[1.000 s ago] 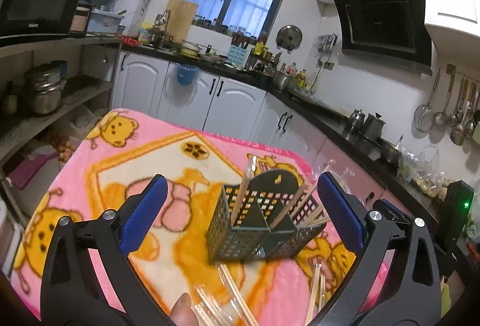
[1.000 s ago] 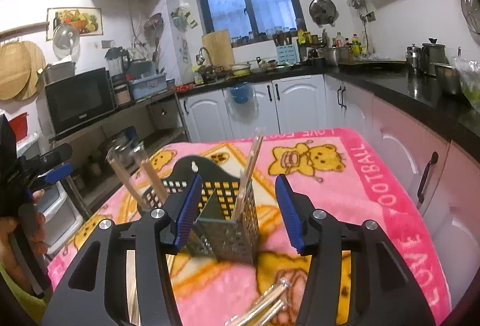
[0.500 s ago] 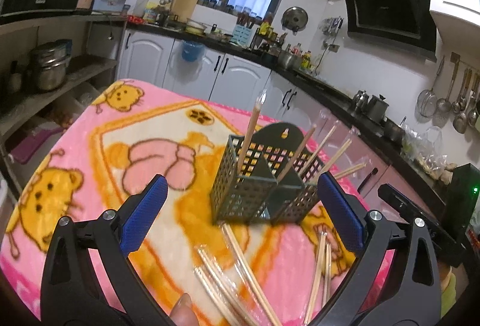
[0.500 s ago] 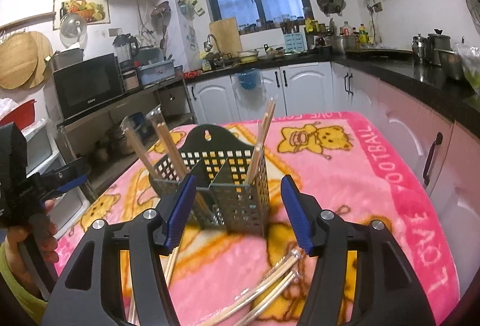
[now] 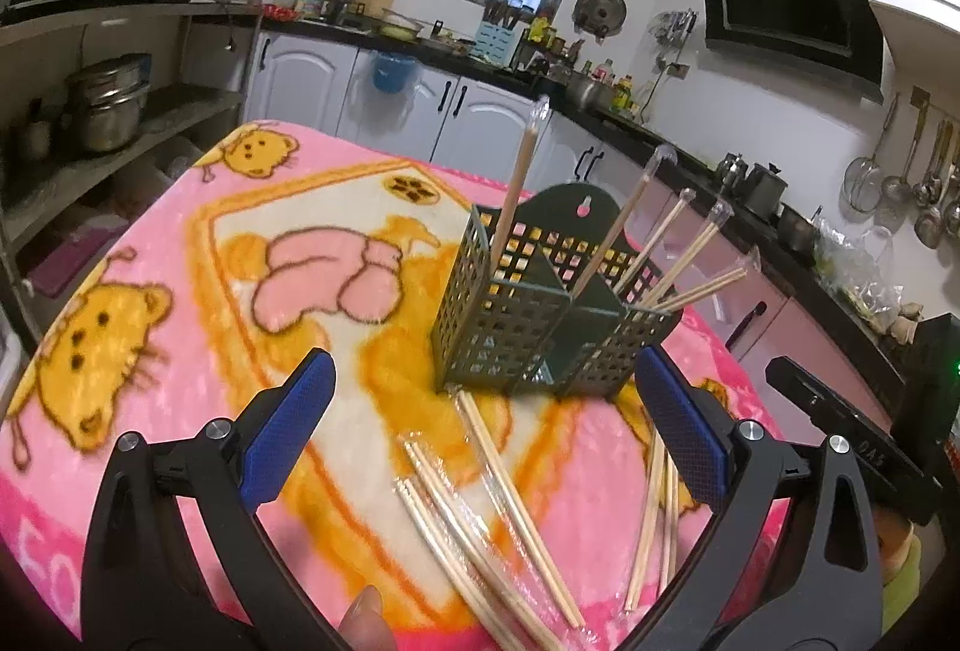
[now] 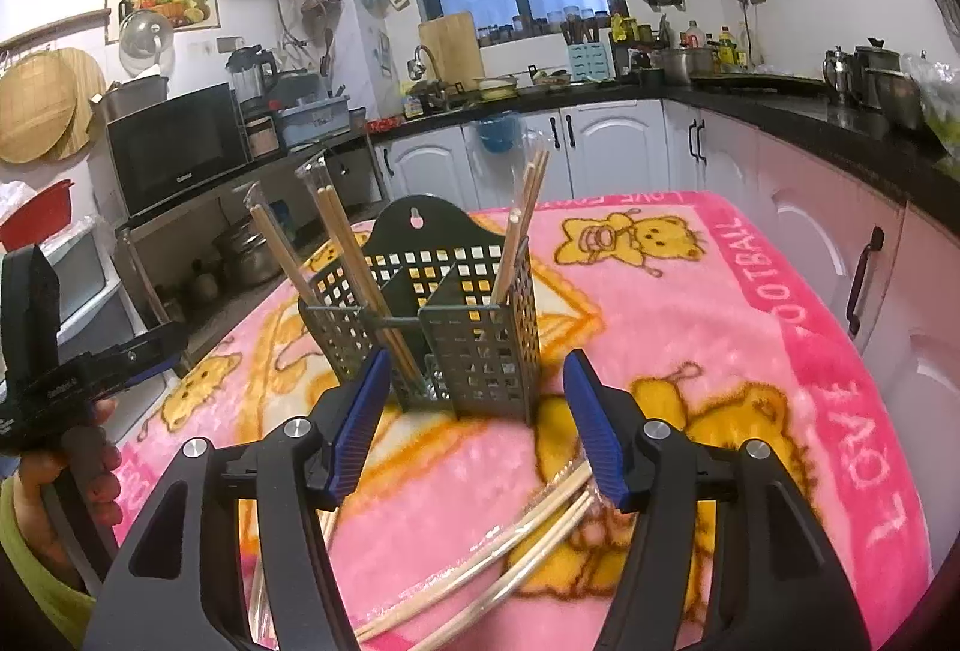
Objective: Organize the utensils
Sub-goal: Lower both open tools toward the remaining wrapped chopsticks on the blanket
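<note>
A dark perforated utensil caddy stands upright on the pink blanket, also in the right wrist view. Several wrapped chopstick pairs stand in its compartments. More wrapped chopsticks lie loose on the blanket in front of it. My left gripper is open and empty, above the loose chopsticks. My right gripper is open and empty, just in front of the caddy, with loose chopsticks below it.
The pink cartoon blanket covers the table. White cabinets and a dark counter run behind and to the right. Shelves with pots stand at the left. The other hand-held gripper shows at the right edge.
Both grippers have drawn back and tilted down, so the caddy sits farther off and more loose chopsticks show on the blanket. Both stay open.
</note>
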Demonstrator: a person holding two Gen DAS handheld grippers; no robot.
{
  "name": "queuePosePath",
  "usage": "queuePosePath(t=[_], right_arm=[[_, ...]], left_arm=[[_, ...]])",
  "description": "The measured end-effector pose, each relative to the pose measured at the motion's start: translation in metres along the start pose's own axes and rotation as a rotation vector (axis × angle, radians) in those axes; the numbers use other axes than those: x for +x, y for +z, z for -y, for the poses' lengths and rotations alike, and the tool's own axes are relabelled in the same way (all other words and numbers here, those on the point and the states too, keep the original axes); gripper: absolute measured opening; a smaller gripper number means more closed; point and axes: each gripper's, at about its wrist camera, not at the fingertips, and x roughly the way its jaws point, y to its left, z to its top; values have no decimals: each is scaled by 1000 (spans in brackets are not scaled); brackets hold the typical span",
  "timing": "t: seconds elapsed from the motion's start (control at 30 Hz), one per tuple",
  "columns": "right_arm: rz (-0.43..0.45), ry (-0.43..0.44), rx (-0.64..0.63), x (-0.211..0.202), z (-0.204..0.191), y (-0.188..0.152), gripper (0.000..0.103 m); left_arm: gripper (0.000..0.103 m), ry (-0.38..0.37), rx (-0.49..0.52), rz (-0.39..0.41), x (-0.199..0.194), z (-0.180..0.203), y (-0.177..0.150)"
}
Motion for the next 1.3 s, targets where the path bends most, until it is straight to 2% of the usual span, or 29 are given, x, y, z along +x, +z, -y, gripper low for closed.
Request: queuePosePath(t=[0.27, 0.6, 0.67, 0.8, 0.93, 1.03, 1.13, 1.3], right_arm=[[-33, 3, -13, -1, -3, -11, 67], [-89, -6, -1, 3, 3, -29, 67], [-98, -11, 4, 4, 6, -32, 67], [-120, -16, 23, 7, 13, -38, 67], [-146, -20, 37, 12, 20, -41, 67], [-158, -23, 48, 15, 23, -43, 67], [-181, -21, 58, 21, 28, -45, 67], [-243, -34, 54, 37, 33, -45, 67]], left_arm=[[92, 10, -6, -44, 5, -5, -13], [92, 23, 5, -126, 20, -12, -32], [86, 27, 13, -146, 25, -12, -37], [67, 20, 15, -197, 39, -12, -44], [56, 14, 11, -238, 52, -14, -48], [51, 13, 10, -269, 62, -16, -49], [51, 1, 7, -318, 77, -18, -48], [51, 24, 22, -366, 98, -21, -47]])
